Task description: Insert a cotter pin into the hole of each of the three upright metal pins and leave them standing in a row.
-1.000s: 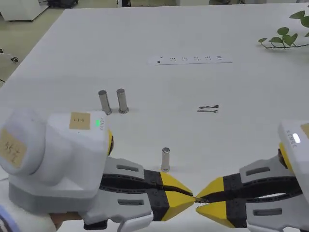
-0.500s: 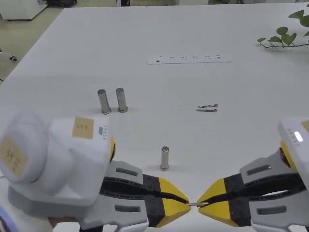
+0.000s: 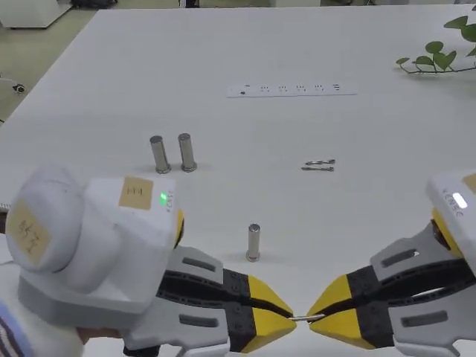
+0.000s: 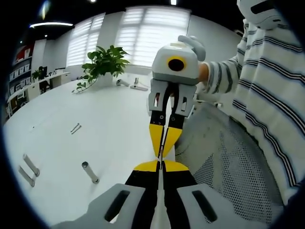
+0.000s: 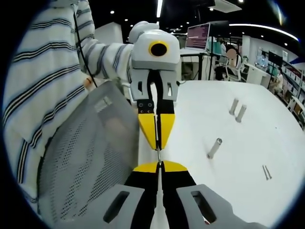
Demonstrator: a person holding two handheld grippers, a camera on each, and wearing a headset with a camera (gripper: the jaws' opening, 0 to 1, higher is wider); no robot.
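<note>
Before bright blinds (image 4: pixel 157 26), white workbench (image 3: pixel 111 74) carries 3 pins (image 3: pixel 253 242).

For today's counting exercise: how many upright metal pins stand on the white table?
3: far-left pin and its neighbour pin stand side by side at the back; the lone pin stands nearer, to their right.

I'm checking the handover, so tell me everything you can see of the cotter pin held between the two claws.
The cotter pin is a thin, silvery sliver of metal, lying roughly level, held near the front edge of the white table. It bridges the short gap between the yellow tips of the left claw and the right claw, both closed, each pinching one end. Nothing else touches it. It is too small to tell its looped head from its legs.
</note>
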